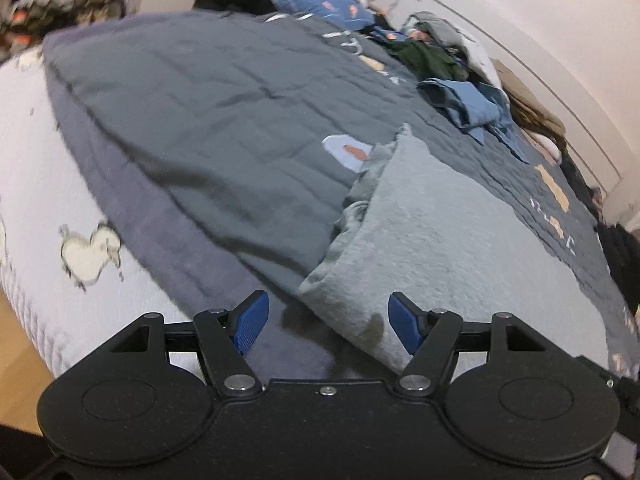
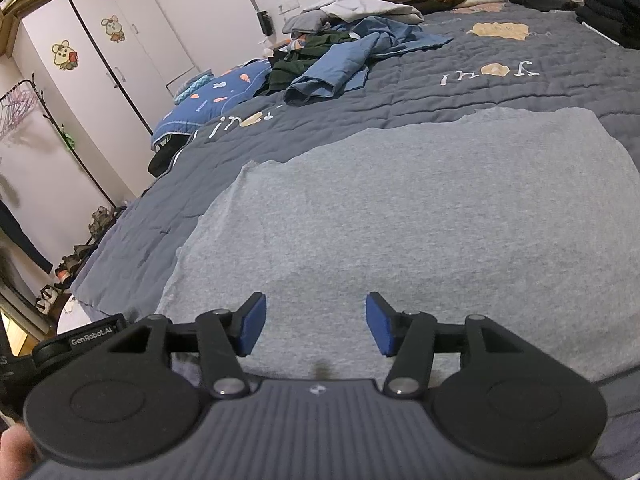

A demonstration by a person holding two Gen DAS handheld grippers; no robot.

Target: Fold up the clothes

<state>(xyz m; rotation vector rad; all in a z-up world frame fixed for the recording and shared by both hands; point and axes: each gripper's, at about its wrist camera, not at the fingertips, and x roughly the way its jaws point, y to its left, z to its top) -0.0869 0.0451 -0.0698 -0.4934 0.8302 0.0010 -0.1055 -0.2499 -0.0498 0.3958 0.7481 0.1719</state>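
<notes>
A light grey garment [image 2: 400, 216] lies spread flat on the dark grey quilt [image 2: 440, 92] of the bed. In the left wrist view the same grey garment [image 1: 440, 240] shows a bunched, folded-over left edge. My left gripper [image 1: 324, 322] is open, hovering over the garment's near left corner, with nothing between its blue pads [image 1: 250, 326]. My right gripper [image 2: 316, 324] is open just above the garment's near edge, and its blue pads [image 2: 380, 330] stand apart with only flat cloth below them.
A heap of blue and dark green clothes [image 2: 332, 60] lies at the far side of the bed, seen too as blue clothes [image 1: 468, 100]. Folded dark items [image 2: 612, 12] sit at the far right. White wardrobe [image 2: 112, 40] and a shoe rack [image 2: 76, 264] stand left. The white mattress side [image 1: 48, 208] drops to the floor.
</notes>
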